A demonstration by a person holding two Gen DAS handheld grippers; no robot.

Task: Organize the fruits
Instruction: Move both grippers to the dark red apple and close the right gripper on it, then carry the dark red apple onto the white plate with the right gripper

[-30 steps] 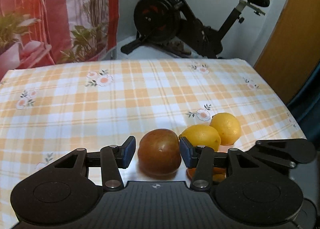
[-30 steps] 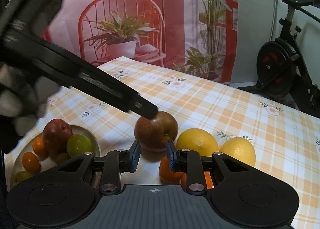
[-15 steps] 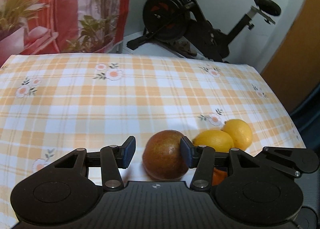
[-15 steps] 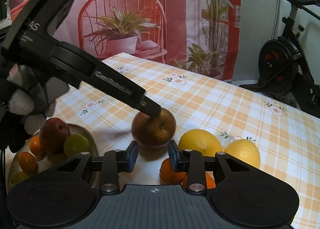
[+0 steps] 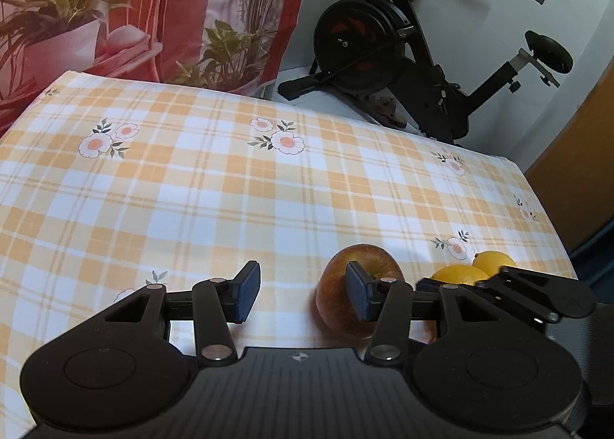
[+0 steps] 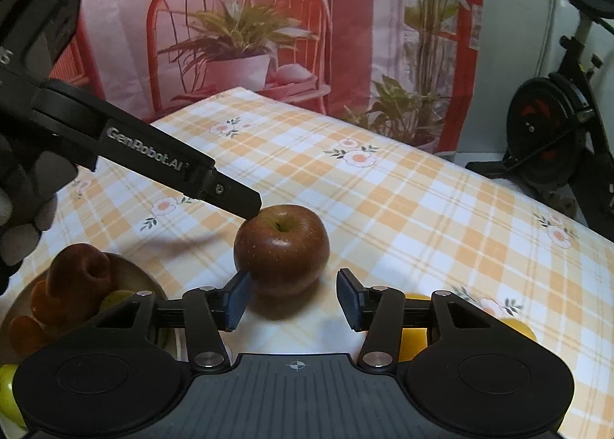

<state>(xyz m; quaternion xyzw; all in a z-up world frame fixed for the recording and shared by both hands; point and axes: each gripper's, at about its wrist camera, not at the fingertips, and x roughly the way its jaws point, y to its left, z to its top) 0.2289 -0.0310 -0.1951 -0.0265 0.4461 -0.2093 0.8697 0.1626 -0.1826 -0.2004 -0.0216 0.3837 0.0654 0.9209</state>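
A dark red apple (image 6: 282, 249) sits upright, stem dimple up, on a table covered with an orange-and-white checked tablecloth (image 6: 403, 208) printed with small flowers. The right gripper (image 6: 293, 302) is lined up on it from the near side, its jaws spread wide with the apple just ahead of the gap, gripping nothing. In the right wrist view the left gripper (image 5: 303, 295) reaches in from the left, one black finger tip touching the apple's upper left shoulder. Its own camera shows its jaws released and empty (the right blue pad (image 5: 357, 297) overlaps the apple's face, the left pad stands well apart over bare cloth). Two lemons (image 5: 474, 268) lie together on the cloth to the apple's right, partly hidden by gripper linkage. At the table's near left corner a plate (image 6: 142, 278) holds a second red apple, small oranges and a green fruit. An exercise bike (image 5: 403, 51) stands beyond the table.
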